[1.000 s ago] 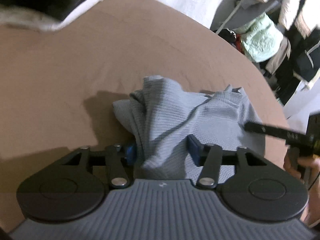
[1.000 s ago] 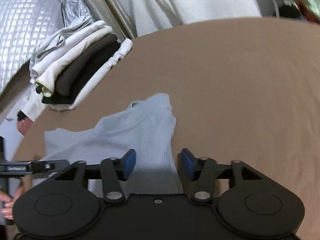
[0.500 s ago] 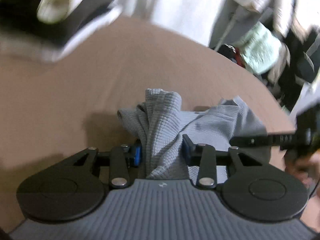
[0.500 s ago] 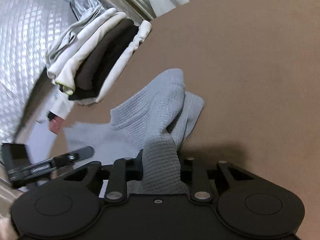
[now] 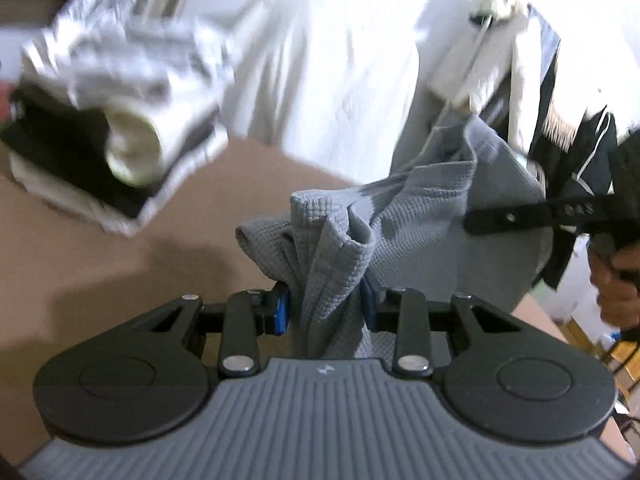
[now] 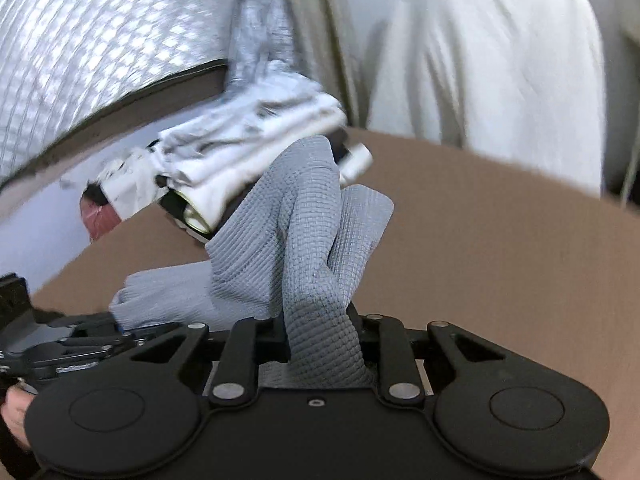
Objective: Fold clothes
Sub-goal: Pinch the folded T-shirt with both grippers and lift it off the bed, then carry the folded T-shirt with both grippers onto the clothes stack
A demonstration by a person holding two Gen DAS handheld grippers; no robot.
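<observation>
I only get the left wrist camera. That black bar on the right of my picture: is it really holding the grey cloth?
Observer: Yes. The right tongs have just been closing, and they pinch a bunch of the grey cloth.
Operator: What lies behind the folded pile? Mine is a blur.
Observer: A quilted silver sheet, checked with small squares, rises behind it.

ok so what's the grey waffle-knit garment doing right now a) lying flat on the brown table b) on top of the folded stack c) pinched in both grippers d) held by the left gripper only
c: the grey waffle-knit garment is bunched between the pads of the left gripper and of the right gripper.
</observation>
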